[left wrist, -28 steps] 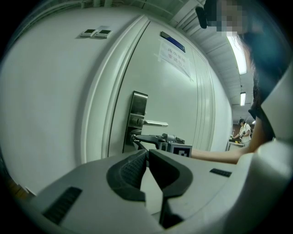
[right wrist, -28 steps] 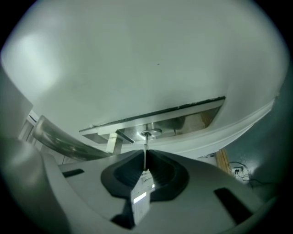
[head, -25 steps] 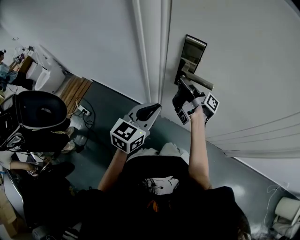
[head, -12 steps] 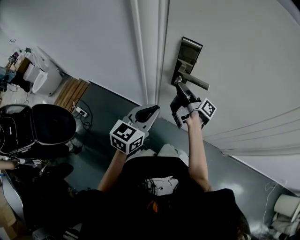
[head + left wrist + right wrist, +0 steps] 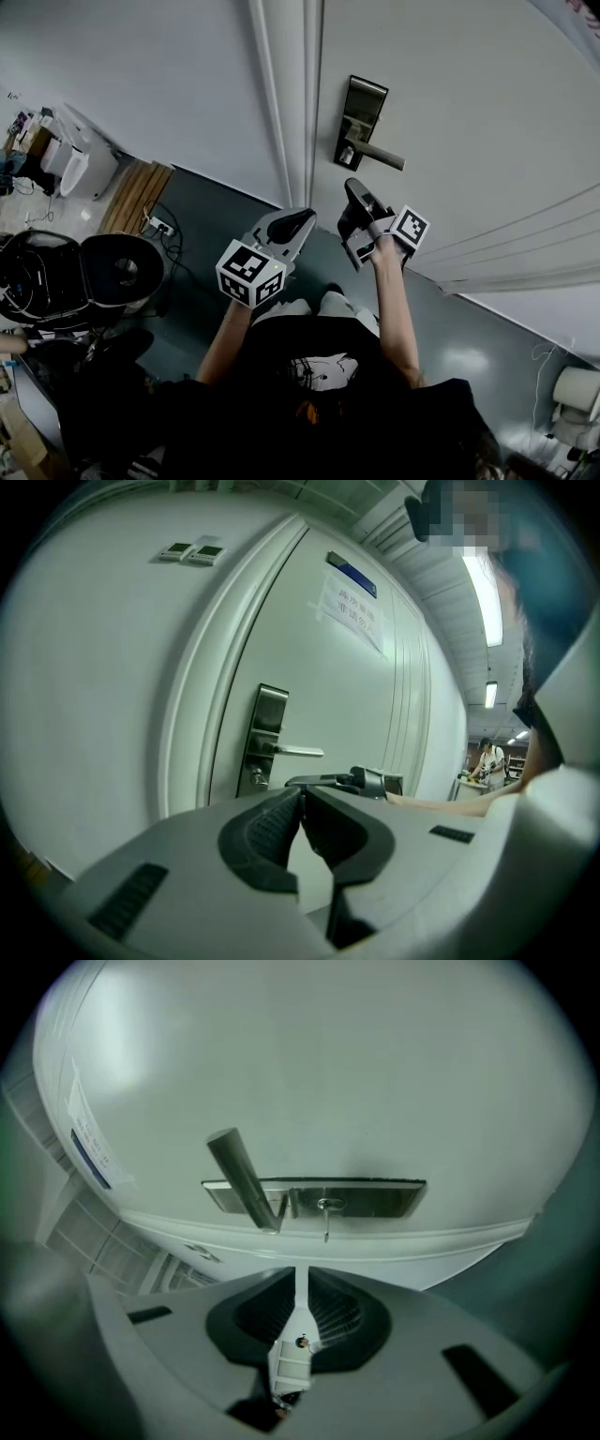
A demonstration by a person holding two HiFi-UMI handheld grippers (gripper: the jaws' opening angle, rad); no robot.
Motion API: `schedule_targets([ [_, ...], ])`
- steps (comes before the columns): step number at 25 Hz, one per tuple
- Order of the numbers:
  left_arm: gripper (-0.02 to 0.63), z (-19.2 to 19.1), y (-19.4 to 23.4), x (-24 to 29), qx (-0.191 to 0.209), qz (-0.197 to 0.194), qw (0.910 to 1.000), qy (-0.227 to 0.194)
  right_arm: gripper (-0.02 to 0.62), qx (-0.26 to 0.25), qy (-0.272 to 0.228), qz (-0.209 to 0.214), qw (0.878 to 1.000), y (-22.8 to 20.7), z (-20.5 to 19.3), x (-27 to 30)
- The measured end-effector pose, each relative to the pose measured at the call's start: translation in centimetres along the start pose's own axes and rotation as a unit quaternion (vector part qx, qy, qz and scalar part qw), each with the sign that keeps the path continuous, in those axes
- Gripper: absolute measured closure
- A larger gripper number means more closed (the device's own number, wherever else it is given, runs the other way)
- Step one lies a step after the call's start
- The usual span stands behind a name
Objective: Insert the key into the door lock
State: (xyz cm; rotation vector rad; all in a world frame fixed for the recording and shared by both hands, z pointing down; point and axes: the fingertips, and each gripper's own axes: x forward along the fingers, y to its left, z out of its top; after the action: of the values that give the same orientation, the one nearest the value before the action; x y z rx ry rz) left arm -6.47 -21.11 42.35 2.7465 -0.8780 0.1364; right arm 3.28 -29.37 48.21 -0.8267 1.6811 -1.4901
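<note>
White door (image 5: 450, 112) is filling the right of the head view, with its frame (image 5: 281, 94) and a plain wall (image 5: 141, 66) to the left and dark floor (image 5: 234, 216) running along below. A paper notice (image 5: 352, 607) is sticking to the door above the lock.

Right gripper (image 5: 356, 192) is hovering just below the lock plate (image 5: 361, 108), apart from it and pointing up at it, with the bare forearm (image 5: 394, 309) stretching out behind. It's sitting rolled, so in its own view the plate is lying sideways. Jaws are pressing together on a thin white strip (image 5: 298, 1293), which is widening into a small white block behind the pads; can't tell what that piece is.

Left gripper (image 5: 305, 220) is hanging lower and further left, near the frame, and touching nothing. Its jaws are meeting at the tips with nothing between them.

Key (image 5: 325, 1213) is sitting in the keyhole on the lock plate, just beside the root of the handle (image 5: 380, 157), sticking out of the door with no gripper on it. The handle is jutting out beside the key; nothing is lying between the right gripper and the plate.

Off to the left, well apart from the door: black chair (image 5: 117, 272), wooden board (image 5: 136, 192), power strip (image 5: 155, 225) on the floor. A person (image 5: 487, 761) is standing far down the room past the door.
</note>
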Motion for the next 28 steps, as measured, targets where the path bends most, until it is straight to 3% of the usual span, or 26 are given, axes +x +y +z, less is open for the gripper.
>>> schedule_targets([
  [7, 0.583, -1.4, -1.3, -2.8, -0.013, -0.012, 0.9998, 0.008, 0.565, -0.062, 0.02, -0.014, 0.998, 2.2, -4.5, -2.8],
  [15, 0.583, -3.5, -2.4, -5.9, -0.04, -0.007, 0.9992, 0.006, 0.565, -0.137, 0.071, -0.053, 0.987, 3.0, -10.8, -5.8],
  [23, 0.583, -4.8, -3.8, -8.1, -0.053, 0.018, 0.9984, 0.006, 0.565, -0.174, 0.113, -0.074, 0.975, 3.0, -14.1, -8.1],
  [28, 0.583, -5.2, -5.6, -8.3, -0.054, 0.038, 0.9978, 0.005, 0.565, -0.193, 0.136, -0.066, 0.97, 3.8, -14.6, -10.9],
])
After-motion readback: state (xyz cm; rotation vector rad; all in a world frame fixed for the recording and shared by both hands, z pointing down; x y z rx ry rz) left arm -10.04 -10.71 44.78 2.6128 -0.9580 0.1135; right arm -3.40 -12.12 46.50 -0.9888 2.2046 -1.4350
